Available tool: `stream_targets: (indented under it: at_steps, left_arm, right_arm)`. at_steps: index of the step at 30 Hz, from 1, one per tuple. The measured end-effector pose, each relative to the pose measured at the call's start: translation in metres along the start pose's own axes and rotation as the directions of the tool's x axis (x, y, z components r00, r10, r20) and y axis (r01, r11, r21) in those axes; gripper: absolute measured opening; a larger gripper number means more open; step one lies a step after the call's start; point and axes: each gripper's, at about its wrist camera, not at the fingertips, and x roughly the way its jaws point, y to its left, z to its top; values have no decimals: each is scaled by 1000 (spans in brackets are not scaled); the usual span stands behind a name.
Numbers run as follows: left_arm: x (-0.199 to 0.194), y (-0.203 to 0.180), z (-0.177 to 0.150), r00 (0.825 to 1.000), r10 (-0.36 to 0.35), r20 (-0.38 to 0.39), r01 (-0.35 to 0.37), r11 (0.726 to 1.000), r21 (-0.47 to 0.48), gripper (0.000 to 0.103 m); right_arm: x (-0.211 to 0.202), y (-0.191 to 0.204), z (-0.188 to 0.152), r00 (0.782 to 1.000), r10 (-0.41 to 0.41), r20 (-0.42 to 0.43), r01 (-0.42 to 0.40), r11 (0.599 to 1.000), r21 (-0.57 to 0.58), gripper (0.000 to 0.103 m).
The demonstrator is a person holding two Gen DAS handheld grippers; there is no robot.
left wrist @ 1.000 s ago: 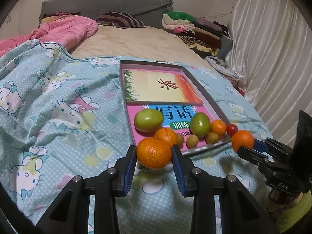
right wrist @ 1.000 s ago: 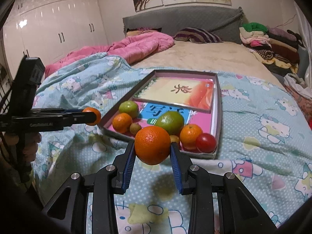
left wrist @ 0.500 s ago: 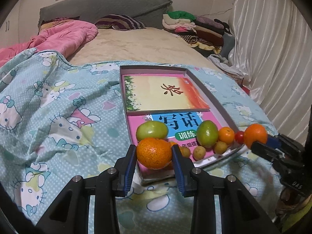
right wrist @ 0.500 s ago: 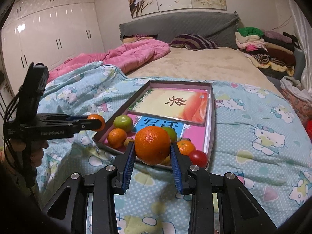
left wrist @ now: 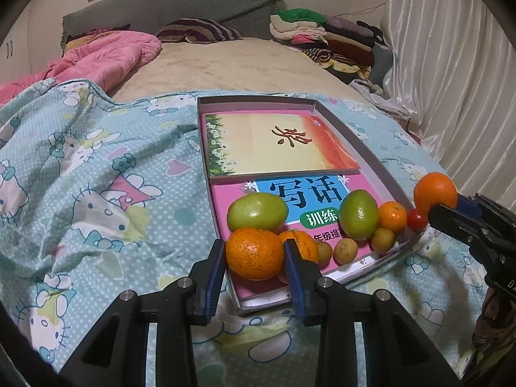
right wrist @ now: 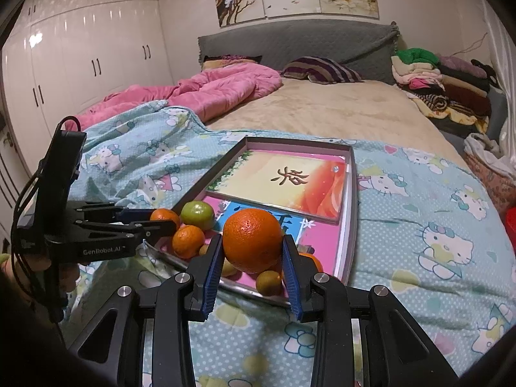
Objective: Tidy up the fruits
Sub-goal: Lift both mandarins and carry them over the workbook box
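The round orange fruit with bumpy skin (right wrist: 252, 240) sits squeezed between the 2 blue ribbed pads of the right gripper (right wrist: 253, 258), hanging in the air over the near edge of the flat cardboard box tray (right wrist: 352, 174). The flatter orange mandarin with dimpled peel (left wrist: 254, 253) is pinched the same way by the left gripper (left wrist: 254, 267), just over the near corner of the tray. Both fruits look firm but a bit squishy, with thick peel, so I think a soft squeeze across the fat middle is best; a hard one could bruise them. They are round and will likely roll once let go. Inside the tray, other fruit lies in a bunch at the near end: 2 smooth green fruits (left wrist: 257, 211), small orange mandarins (left wrist: 391, 216), little tan round fruits (left wrist: 345, 251) and 1 shiny red tomato (left wrist: 416, 220). They rest on a glossy pink book cover (left wrist: 225, 208) that looks slippery. The tray lies on a soft, wrinkled blue cartoon-cat quilt (left wrist: 96, 174), so it may wobble.
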Motion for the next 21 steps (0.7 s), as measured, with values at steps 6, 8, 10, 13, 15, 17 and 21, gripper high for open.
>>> stream_targets:
  at_steps: [6, 8, 10, 13, 15, 17, 21]
  left_arm:
    - [5, -5, 8, 1000, -10, 14, 10, 1000, 24, 37]
    - [6, -5, 9, 1000, -23, 19, 23, 999, 23, 37]
    - [7, -5, 9, 999, -29, 23, 29, 999, 24, 37]
    - [7, -2, 9, 999, -49, 16, 49, 999, 9, 37]
    - [9, 2, 10, 997, -71, 7, 71, 997, -10, 37]
    - [12, 4, 9, 997, -81, -4, 81, 996, -23, 37]
    - [13, 7, 9, 996, -94, -6, 94, 995, -36, 38]
  right_arm:
    - [9, 6, -1, 1000, 11, -23, -12, 1000, -28, 36]
    - [12, 7, -3, 999, 8, -31, -9, 999, -37, 36]
    - [15, 8, -5, 999, 7, -37, -9, 999, -37, 36]
    - [18, 8, -8, 999, 8, -51, -10, 999, -38, 36]
    - [21, 9, -11, 998, 6, -65, -9, 999, -47, 36]
    - [24, 12, -13, 998, -3, -70, -1, 998, -61, 36]
    - [29, 12, -14, 997, -8, -73, 3, 998, -63, 36]
